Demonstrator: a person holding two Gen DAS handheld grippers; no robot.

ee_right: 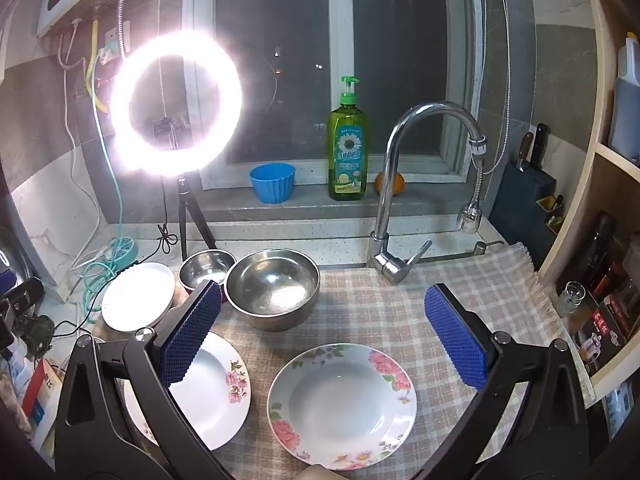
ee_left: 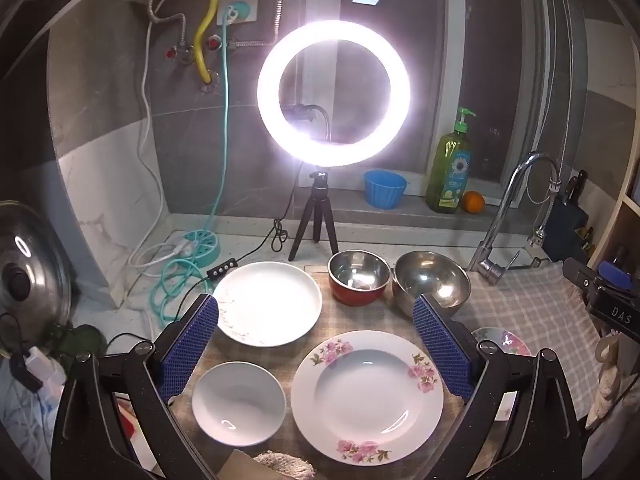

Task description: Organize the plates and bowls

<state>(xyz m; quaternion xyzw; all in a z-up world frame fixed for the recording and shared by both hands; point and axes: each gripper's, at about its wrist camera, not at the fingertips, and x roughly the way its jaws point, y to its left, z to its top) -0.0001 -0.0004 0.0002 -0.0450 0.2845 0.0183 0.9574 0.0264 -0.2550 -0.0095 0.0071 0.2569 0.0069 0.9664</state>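
Left gripper [ee_left: 316, 340]: jaws spread wide, nothing between the pads, tilted down over the tabletop [ee_left: 352, 320].
- Pink-flowered plate [ee_left: 367, 395]: lying flat below and between the left jaws, nearer the right-hand pad.
- Small white bowl [ee_left: 239, 403]: just beside that plate, under the left-hand pad.
- Plain white plate [ee_left: 269, 303]: beyond the left-hand pad's tip, flat on the tabletop.
- Red steel-lined bowl [ee_left: 359, 277]: ahead of the jaws, upright, just beside the larger steel bowl [ee_left: 432, 282], which sits at the tip of the right-hand pad.

Right gripper [ee_right: 323, 338]: jaws likewise fully apart and empty, angled downward.
- Rose-rimmed plate [ee_right: 342, 404]: flat on the checked cloth [ee_right: 400, 304], below and between the right jaws.
- The pink-flowered plate lies partly behind the left-hand pad here; the steel bowl stands just ahead of that pad.

Background, well beyond both jaws: lit ring lamp [ee_left: 334, 92] on a small tripod, tap [ee_right: 404, 184], green soap bottle [ee_right: 348, 148], blue cup [ee_right: 273, 182] on the window sill.
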